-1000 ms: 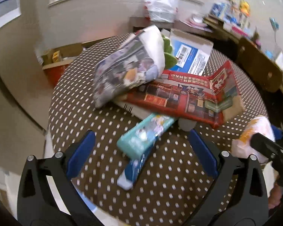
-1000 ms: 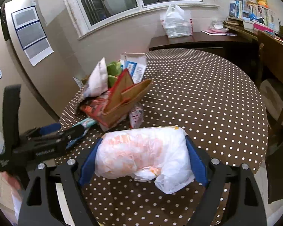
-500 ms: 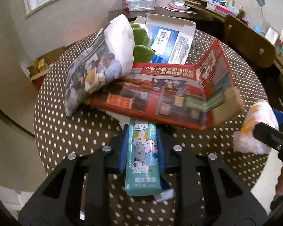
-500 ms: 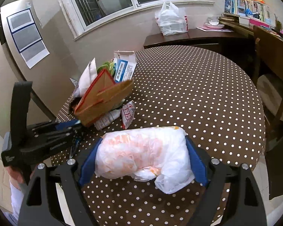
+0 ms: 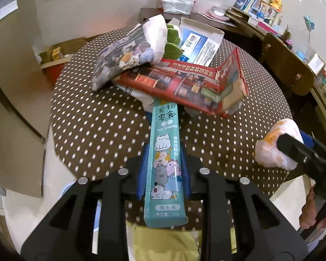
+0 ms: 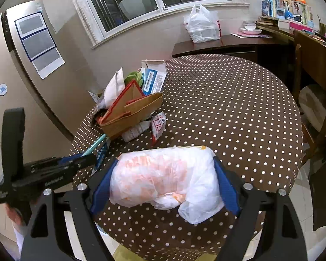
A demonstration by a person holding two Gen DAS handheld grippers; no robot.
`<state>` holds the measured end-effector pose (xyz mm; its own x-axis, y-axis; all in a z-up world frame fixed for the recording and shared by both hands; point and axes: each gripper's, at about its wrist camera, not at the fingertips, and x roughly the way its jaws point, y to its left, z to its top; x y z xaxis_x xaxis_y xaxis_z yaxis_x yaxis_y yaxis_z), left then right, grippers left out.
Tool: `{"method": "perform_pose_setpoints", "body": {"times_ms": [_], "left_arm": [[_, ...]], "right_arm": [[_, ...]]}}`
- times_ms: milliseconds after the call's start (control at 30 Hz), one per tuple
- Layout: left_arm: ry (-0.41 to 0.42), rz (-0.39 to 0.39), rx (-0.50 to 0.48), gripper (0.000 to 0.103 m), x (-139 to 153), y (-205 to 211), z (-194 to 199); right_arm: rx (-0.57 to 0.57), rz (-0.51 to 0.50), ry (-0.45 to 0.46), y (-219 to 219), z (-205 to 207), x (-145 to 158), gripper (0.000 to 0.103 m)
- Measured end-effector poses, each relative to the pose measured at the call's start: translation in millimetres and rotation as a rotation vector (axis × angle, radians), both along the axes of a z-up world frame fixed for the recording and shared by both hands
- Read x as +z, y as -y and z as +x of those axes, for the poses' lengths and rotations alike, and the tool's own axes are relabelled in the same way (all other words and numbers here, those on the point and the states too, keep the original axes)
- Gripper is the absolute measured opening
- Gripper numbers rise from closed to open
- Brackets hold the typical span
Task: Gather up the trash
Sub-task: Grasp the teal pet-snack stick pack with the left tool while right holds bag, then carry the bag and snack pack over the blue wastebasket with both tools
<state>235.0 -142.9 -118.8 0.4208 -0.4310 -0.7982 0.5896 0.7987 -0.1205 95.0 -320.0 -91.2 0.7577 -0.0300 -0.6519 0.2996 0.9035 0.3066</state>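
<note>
Your left gripper (image 5: 163,163) pinches the snack packet (image 5: 165,163) — its far tip hides under the red box (image 5: 184,84). Your right gripper (image 6: 163,180) clamps the plastic bag (image 6: 165,178) — its contents are unreadable.

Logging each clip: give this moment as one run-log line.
left claw: shut on teal pet-snack sachet | right claw: shut on crumpled white plastic bag | surface: brown polka-dot table

The right tool (image 6: 164,181) clamps a crumpled white bag (image 6: 163,178) over the dotted worktop (image 6: 228,113) (the left tool (image 6: 84,163) just beside it).
</note>
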Motion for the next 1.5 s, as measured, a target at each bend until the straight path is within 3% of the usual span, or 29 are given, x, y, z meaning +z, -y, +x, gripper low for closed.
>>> {"method": "perform_pose_setpoints", "body": {"times_ms": [200, 533, 767, 967, 1233, 1500], "left_arm": [[-0.028, -0.028, 0.040, 0.027, -4.0, -18.7, -19.4], [0.012, -0.080, 0.107, 0.027, 9.7, -57.9, -41.6], [0.049, -0.120, 0.208, 0.027, 22.8, -107.9, -48.1], [0.076, -0.109, 0.330, 0.027, 26.7, -157.8, -50.5], [0.047, -0.075, 0.483, 0.027, 10.6, -220.4, -47.5], [-0.028, -0.035, 0.593, 0.027, -23.6, -267.1, -32.2]], "right_arm": [[0.019, 0.000, 0.010, -9.3, -6.6, 3.0, 0.082], [0.090, -0.018, 0.021, -35.8, 2.9, 12.0, 0.082], [0.240, -0.035, 0.041, -83.5, 27.6, 21.9, 0.082], [0.392, -0.054, 0.042, -140.7, 52.9, 23.8, 0.082], [0.563, -0.059, -0.007, -217.3, 81.0, 9.5, 0.082], [0.659, -0.079, -0.071, -272.4, 108.9, -9.9, 0.082]]}}
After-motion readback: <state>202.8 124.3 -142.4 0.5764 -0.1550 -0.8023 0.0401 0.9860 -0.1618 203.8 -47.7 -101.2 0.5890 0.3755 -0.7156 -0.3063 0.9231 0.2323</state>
